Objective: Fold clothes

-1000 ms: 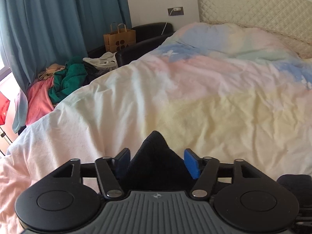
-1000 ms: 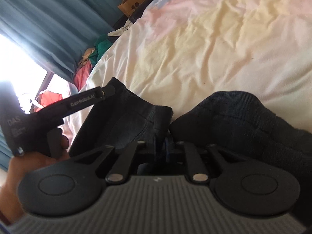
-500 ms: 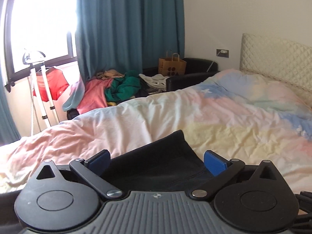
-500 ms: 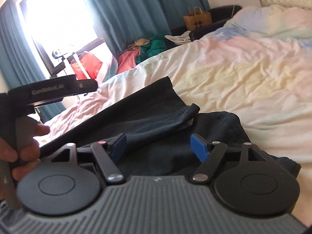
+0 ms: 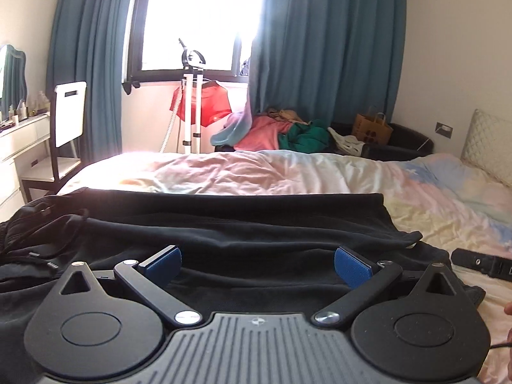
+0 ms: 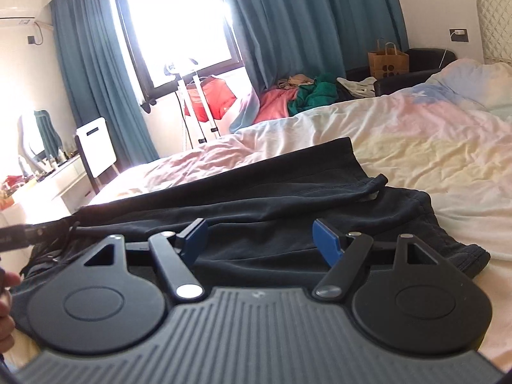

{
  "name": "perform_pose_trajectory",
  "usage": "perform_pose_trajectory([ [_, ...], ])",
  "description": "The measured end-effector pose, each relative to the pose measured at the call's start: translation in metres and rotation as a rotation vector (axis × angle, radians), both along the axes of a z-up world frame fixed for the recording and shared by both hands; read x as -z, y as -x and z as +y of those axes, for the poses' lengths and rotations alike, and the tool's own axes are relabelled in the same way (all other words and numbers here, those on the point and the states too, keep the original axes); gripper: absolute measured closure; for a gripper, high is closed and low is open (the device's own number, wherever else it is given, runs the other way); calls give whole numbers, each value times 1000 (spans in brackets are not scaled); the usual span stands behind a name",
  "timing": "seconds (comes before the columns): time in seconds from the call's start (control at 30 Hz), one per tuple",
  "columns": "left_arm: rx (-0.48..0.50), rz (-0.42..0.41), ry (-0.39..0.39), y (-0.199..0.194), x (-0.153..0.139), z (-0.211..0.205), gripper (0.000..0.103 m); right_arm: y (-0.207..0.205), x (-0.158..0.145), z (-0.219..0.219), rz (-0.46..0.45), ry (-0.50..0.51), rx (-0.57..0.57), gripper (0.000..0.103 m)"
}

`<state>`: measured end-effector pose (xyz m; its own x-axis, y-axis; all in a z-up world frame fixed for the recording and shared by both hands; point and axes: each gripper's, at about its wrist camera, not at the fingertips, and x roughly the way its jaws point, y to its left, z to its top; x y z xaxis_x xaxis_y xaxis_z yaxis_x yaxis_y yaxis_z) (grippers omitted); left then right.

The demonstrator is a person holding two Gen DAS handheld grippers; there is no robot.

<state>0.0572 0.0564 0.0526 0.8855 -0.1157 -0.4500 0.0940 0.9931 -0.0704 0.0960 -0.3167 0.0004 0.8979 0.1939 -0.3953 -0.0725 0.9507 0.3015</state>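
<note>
A pair of black trousers lies folded lengthwise on the pastel duvet, with the waistband and drawstring at the left. My left gripper is open just above the near edge of the trousers, holding nothing. The trousers also show in the right wrist view, with the leg ends at the right. My right gripper is open over the cloth, holding nothing. The tip of the other gripper shows at the left edge.
A clothes pile and a paper bag sit on a black sofa beyond the bed. A garment steamer stand stands under the window. A white chair and a dresser are at the left. The headboard is at the right.
Both grippers let go of the black trousers and opened. Both drew back and swung left, so the window and the whole laid-out garment came into view.
</note>
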Motion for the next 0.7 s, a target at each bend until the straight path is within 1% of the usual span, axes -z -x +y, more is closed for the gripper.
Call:
perform_pose_trajectory([
  [0.13, -75, -45, -15, 39, 4, 39, 0, 16, 1, 12, -1, -9, 8, 28],
  [0.23, -108, -80, -49, 59, 21, 53, 0, 21, 5, 23, 6, 13, 7, 28],
  [0.37, -72, -41, -64, 69, 46, 57, 0, 22, 6, 36, -14, 54, -3, 28],
  [0.5, -31, -71, -108, 73, 49, 44, 0, 21, 7, 38, -22, 57, 0, 28],
  [0.57, -20, -61, -104, 70, 52, 41, 0, 18, 8, 38, -18, 63, 6, 28],
  [0.67, -28, -18, -96, 62, 59, 42, 0, 15, 11, 37, 5, 55, 15, 28],
  [0.7, -41, -4, -80, 58, 60, 46, 0, 14, 12, 36, 11, 53, 18, 28],
])
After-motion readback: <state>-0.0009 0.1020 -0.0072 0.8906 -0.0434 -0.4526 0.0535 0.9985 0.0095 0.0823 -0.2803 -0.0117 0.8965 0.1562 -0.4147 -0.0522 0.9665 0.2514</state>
